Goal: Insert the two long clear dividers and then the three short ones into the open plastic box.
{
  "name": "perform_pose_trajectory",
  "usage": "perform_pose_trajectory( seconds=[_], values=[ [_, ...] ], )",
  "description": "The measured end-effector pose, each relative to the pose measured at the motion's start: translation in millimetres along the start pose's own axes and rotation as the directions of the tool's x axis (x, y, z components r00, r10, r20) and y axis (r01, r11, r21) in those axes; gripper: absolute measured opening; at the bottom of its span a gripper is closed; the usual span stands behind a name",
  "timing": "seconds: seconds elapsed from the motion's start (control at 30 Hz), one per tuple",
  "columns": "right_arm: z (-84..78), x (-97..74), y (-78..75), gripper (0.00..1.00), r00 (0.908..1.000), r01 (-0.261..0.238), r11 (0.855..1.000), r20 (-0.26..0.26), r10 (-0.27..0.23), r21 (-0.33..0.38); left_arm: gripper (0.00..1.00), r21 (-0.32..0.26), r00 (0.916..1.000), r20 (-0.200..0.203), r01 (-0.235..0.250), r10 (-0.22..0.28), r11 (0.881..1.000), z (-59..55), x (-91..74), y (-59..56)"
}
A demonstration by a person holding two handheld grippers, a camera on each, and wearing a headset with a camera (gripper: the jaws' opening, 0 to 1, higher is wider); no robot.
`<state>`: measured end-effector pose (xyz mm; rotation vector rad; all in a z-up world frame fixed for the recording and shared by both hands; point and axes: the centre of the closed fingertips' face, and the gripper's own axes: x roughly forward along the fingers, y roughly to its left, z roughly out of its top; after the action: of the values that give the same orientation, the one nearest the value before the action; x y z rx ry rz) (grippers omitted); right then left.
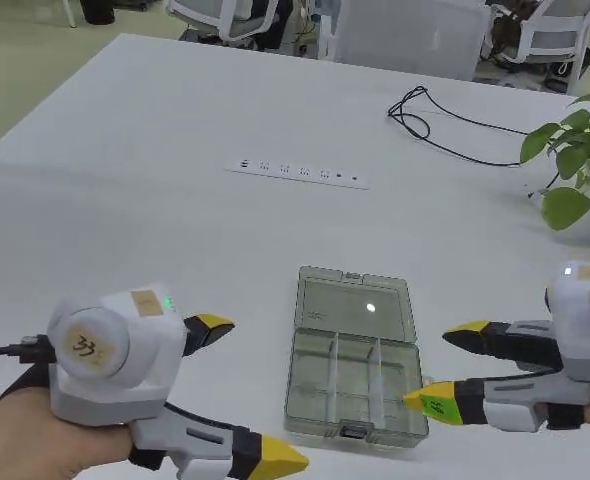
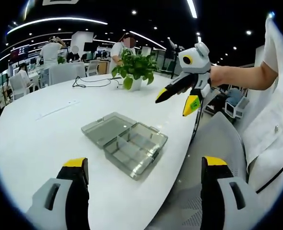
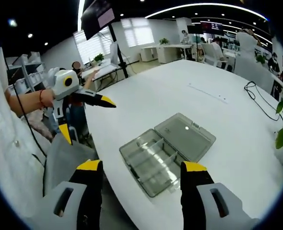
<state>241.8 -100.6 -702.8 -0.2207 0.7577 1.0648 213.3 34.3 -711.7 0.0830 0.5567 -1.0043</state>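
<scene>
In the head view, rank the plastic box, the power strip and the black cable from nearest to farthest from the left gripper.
1. The plastic box, just right of the left gripper.
2. The power strip, ahead at mid-table.
3. The black cable, far ahead to the right.

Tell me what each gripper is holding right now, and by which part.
Nothing is held. The left gripper and the right gripper both have open, empty jaws, on either side of the open plastic box.
</scene>
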Motion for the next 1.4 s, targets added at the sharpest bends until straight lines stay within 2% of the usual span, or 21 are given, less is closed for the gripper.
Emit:
perform_pose_trajectory(
  seconds=[0.13, 0.23, 0.37, 0.47, 0.63, 0.67, 0.77, 0.87, 0.93, 0.97, 1.03, 1.07, 1.13, 1.17, 1.2, 1.23, 1.27, 1.4],
  values=[
    [-9.0, -2.3, 0.4, 0.7, 0.9989, -0.027, 0.997, -0.041, 0.024, -0.073, 1.0, -0.005, 0.9999, 0.012, 0.007, -0.007, 1.0, 2.0, 1.7, 2.5],
    [-20.0, -2.0, -1.6, 0.76, 0.9958, -0.051, 0.992, -0.082, 0.042, -0.116, 1.0, -0.002, 0.9999, 0.007, 0.013, -0.013, 1.0, 0.3, 3.5, 4.3],
    [-33.8, -1.6, -2.6, 0.77, 0.9867, -0.096, 0.981, -0.146, 0.071, -0.171, 1.0, -0.001, 0.9997, 0.0, 0.024, -0.024, 1.0, -3.1, 4.3, 5.3],
    [-41.9, 0.2, -6.0, 0.77, 0.9801, -0.12, 0.975, -0.179, 0.087, -0.187, 1.0, -0.006, 0.9995, 0.002, 0.031, -0.031, 0.999, -4.3, 4.7, 5.8],
    [-57.2, 2.2, -19.4, 0.76, 0.9666, -0.149, 0.961, -0.24, 0.091, -0.235, 1.0, -0.006, 0.9991, -0.009, 0.041, -0.041, 0.999, -7.9, 6.8, 6.8],
    [-62.9, 2.2, -24.9, 0.76, 0.9605, -0.151, 0.956, -0.266, 0.082, -0.251, 1.0, -0.009, 0.999, -0.009, 0.043, -0.043, 0.999, -8.4, 7.6, 7.3],
    [-73.3, 4.1, -36.0, 0.75, 0.9502, -0.16, 0.951, -0.302, 0.075, -0.266, 1.0, -0.015, 0.9989, -0.007, 0.045, -0.045, 0.999, -8.2, 9.0, 8.6],
    [-85.1, 5.2, -48.1, 0.74, 0.9364, -0.168, 0.937, -0.347, 0.054, -0.306, 1.0, -0.02, 0.9988, -0.004, 0.049, -0.049, 0.999, -7.6, 11.1, 9.7],
    [-94.0, 6.9, -56.6, 0.72, 0.9257, -0.171, 0.933, -0.376, 0.042, -0.316, 1.0, -0.022, 0.9986, -0.005, 0.052, -0.052, 0.998, -7.6, 12.4, 10.6],
    [-99.1, 7.3, -62.9, 0.72, 0.9168, -0.172, 0.924, -0.399, 0.023, -0.341, 1.0, -0.026, 0.9986, -0.003, 0.053, -0.053, 0.998, -7.2, 13.0, 11.1],
    [-104.7, 9.8, -65.2, 0.7, 0.9105, -0.191, 0.915, -0.412, 0.029, -0.357, 1.0, -0.028, 0.9985, -0.002, 0.054, -0.054, 0.998, -6.8, 13.9, 11.7],
    [-110.0, 11.1, -69.1, 0.68, 0.9007, -0.199, 0.91, -0.434, 0.023, -0.364, 1.0, -0.029, 0.9985, -0.002, 0.054, -0.054, 0.998, -6.9, 14.3, 11.9],
    [-115.7, 15.6, -74.8, 0.67, 0.8943, -0.215, 0.895, -0.447, 0.019, -0.391, 1.0, -0.033, 0.9984, 0.0, 0.056, -0.056, 0.998, -6.9, 15.1, 12.1],
    [-118.1, 16.9, -77.1, 0.67, 0.8905, -0.218, 0.892, -0.455, 0.016, -0.395, 1.0, -0.035, 0.9984, 0.001, 0.057, -0.057, 0.998, -6.9, 15.5, 12.2],
    [-122.4, 17.9, -83.2, 0.67, 0.8784, -0.224, 0.881, -0.478, -0.003, -0.417, 1.0, -0.037, 0.9984, 0.0, 0.057, -0.057, 0.998, -7.4, 16.0, 12.4],
    [-123.5, 19.2, -85.4, 0.66, 0.8743, -0.23, 0.87, -0.485, -0.012, -0.436, 1.0, -0.037, 0.9983, -0.001, 0.058, -0.058, 0.998, -7.7, 16.2, 12.4],
    [-124.4, 21.3, -85.6, 0.65, 0.8739, -0.238, 0.865, -0.486, -0.008, -0.442, 1.0, -0.038, 0.9983, -0.001, 0.059, -0.059, 0.998, -7.9, 16.3, 12.4],
    [-132.4, 29.7, -93.6, 0.6, 0.8576, -0.261, 0.852, -0.514, -0.011, -0.453, 1.0, -0.046, 0.9983, -0.002, 0.059, -0.059, 0.997, -9.5, 16.8, 13.5]
  ],
)
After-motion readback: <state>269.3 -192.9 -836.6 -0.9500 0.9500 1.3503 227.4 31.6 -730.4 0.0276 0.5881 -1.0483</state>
